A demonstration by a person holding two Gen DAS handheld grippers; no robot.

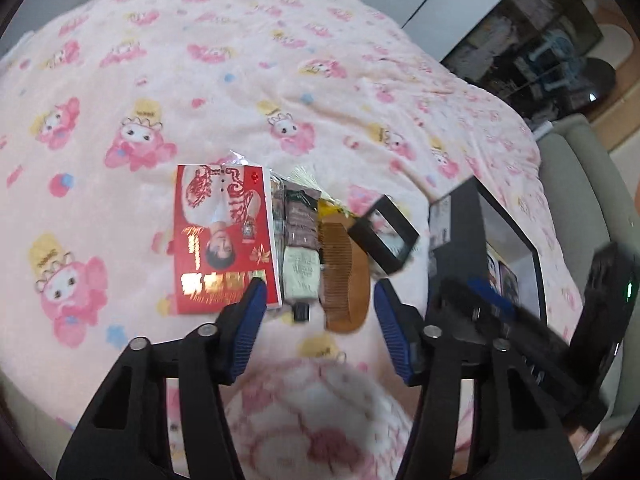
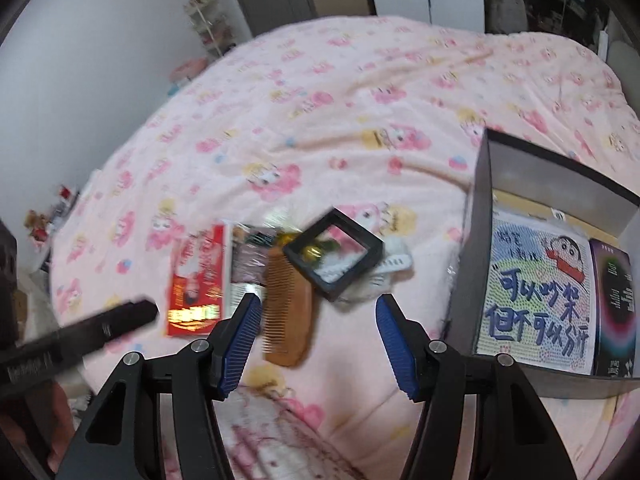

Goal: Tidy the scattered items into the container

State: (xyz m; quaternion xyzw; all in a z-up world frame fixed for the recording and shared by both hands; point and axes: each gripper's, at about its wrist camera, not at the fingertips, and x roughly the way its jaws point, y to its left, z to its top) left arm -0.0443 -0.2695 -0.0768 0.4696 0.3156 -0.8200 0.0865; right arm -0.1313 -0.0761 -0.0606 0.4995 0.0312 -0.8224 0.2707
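A row of items lies on the pink bedspread: a red booklet (image 1: 224, 236), a sachet pack (image 1: 301, 248), a brown wooden comb (image 1: 344, 276) and a black square frame (image 1: 384, 236). My left gripper (image 1: 318, 292) is open just above the near ends of the pack and comb. My right gripper (image 2: 316, 308) is open over the comb (image 2: 286, 312) and the black frame (image 2: 334, 254), empty. The dark grey box (image 2: 484, 240) stands to the right, holding a cartoon card (image 2: 536, 292) and a dark booklet (image 2: 614, 312).
The red booklet (image 2: 198, 280) lies left of the comb. The other gripper's black body shows at the right of the left wrist view (image 1: 560, 320) and at the left of the right wrist view (image 2: 80, 332). Bed edge and shelves lie beyond.
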